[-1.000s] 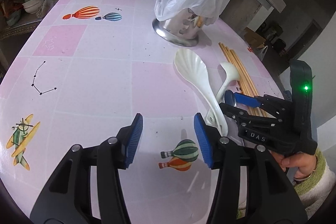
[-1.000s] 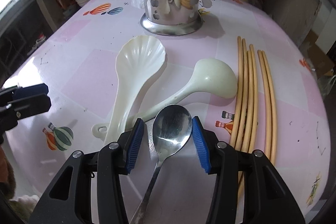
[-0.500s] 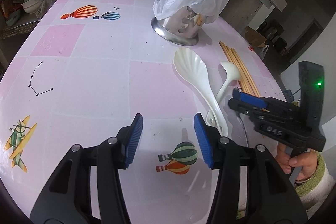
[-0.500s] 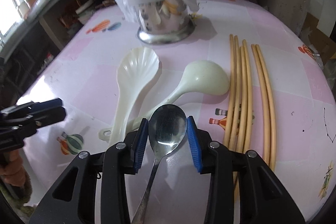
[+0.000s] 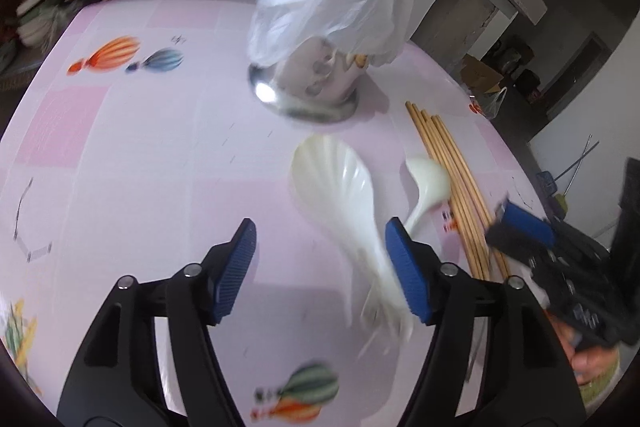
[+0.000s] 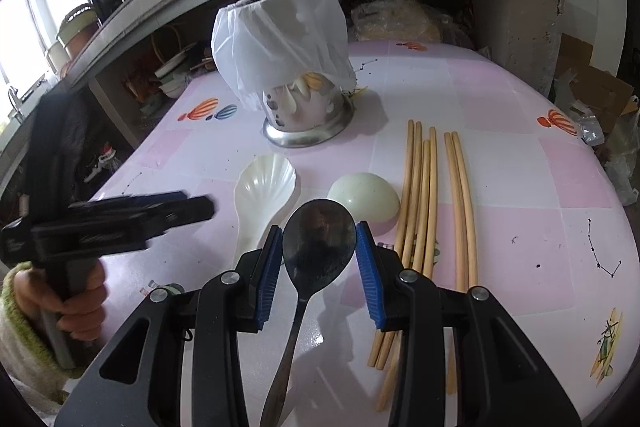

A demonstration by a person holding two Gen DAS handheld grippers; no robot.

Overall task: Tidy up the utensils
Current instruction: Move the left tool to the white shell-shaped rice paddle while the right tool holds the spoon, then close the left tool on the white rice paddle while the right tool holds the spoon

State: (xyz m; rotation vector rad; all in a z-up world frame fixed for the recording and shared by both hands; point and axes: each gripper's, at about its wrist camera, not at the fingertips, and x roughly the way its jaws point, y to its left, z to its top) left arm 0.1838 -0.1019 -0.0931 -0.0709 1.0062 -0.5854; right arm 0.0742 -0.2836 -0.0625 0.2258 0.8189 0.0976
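While the right gripper [image 6: 319,259] was clamped on the bowl of a dark metal spoon [image 6: 319,241], the spoon's handle ran back between the two black arms toward the camera, and the spoon looked lifted clear of the pink tablecloth [image 6: 520,187]. Both blue pads pressed the bowl's edges after the jaws had just been closing on it.

Beyond the spoon, a white shell-shaped scoop [image 6: 264,187] lay on the cloth to the left and a cream ladle [image 6: 366,201] just to the right, its round bowl turned upward. Beside the ladle lay a bundle of long wooden chopsticks [image 6: 420,195], with two more sticks slightly apart on the right. Farther back stood a steel utensil holder [image 6: 308,119] with holes in its wall, draped with a white plastic bag [image 6: 280,43]; pale utensils showed inside it.

The left gripper [image 5: 320,269] hovered over the cloth with its jaws wide apart and nothing pinched between them; they had just been opening. In its own blurred view, the shell scoop's handle passed close by the right-hand pad, though whether it touched could not be told. A hand [image 6: 76,303] in a cream and green sleeve held that gripper at the left of the right wrist view.
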